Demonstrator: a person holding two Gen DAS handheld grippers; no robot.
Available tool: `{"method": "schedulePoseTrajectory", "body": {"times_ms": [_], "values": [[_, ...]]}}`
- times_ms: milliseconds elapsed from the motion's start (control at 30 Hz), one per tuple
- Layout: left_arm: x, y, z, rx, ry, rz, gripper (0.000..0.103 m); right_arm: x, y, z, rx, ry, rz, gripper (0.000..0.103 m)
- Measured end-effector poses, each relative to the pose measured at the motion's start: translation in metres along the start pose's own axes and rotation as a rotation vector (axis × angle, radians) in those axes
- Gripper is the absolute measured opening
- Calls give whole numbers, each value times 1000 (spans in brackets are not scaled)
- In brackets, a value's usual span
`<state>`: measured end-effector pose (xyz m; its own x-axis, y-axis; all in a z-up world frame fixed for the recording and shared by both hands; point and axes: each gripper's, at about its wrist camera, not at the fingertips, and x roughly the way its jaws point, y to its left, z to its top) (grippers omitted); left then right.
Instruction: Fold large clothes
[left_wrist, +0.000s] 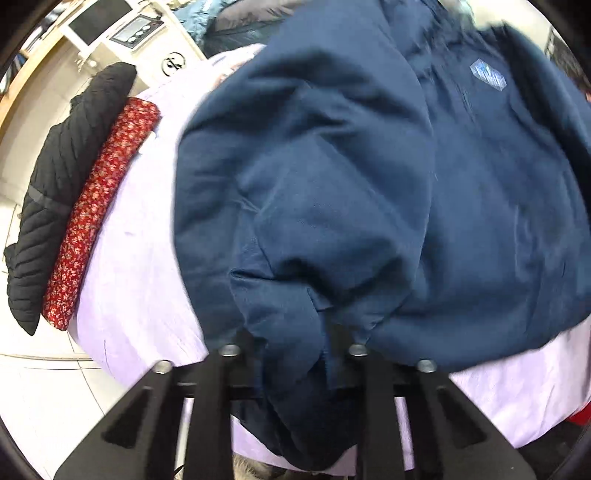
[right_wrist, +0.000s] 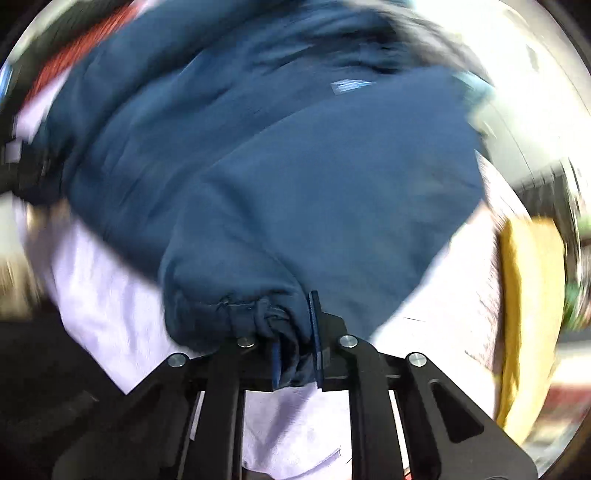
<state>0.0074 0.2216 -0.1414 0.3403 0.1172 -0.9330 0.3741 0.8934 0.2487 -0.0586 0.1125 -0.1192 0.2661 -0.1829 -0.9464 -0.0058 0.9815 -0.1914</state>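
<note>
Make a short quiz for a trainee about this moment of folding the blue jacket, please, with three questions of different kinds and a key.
1. True or false: the right gripper is shut on the gathered cuff of the navy jacket.
2. Multiple choice: what lies directly beside the folded red floral cloth, on its outer side? A) a yellow cloth B) a black quilted garment C) a white towel
3. Fill in: the jacket lies on a pale ______ sheet.

Key:
1. True; the cuff is bunched between its blue pads.
2. B; the black quilted garment touches it along its length.
3. Lilac. Also, the left gripper holds jacket fabric between its fingers.
</note>
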Motion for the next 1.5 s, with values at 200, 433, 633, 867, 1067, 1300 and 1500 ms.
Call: {"method": "schedulePoseTrajectory", "body": {"times_ms": [200, 433, 633, 867, 1067, 1300, 1500], "values": [[-33, 88, 73, -89, -174, 181, 10, -63, -140, 14, 324, -182, -82, 9], [-47, 240, 187, -392, -252, 452, 40, -108, -350, 1, 834, -284, -279, 26], [-58, 285, 174, -565, -306, 362, 95, -115, -442, -86, 1354, -432, -110, 73], [1, 186, 93, -301, -143, 132, 97, -27, -335, -93, 1038, -242, 214, 81], [55, 97, 26, -157, 19, -47, 97, 63, -217, -81, 858, -55, 479, 81], [89, 82, -9, -221, 75, -159, 97, 108, -147, -75, 727, 2, 529, 82], [100, 66, -2, -239, 101, -175, 79, 143, -123, -73, 801, 22, 557, 82]]}}
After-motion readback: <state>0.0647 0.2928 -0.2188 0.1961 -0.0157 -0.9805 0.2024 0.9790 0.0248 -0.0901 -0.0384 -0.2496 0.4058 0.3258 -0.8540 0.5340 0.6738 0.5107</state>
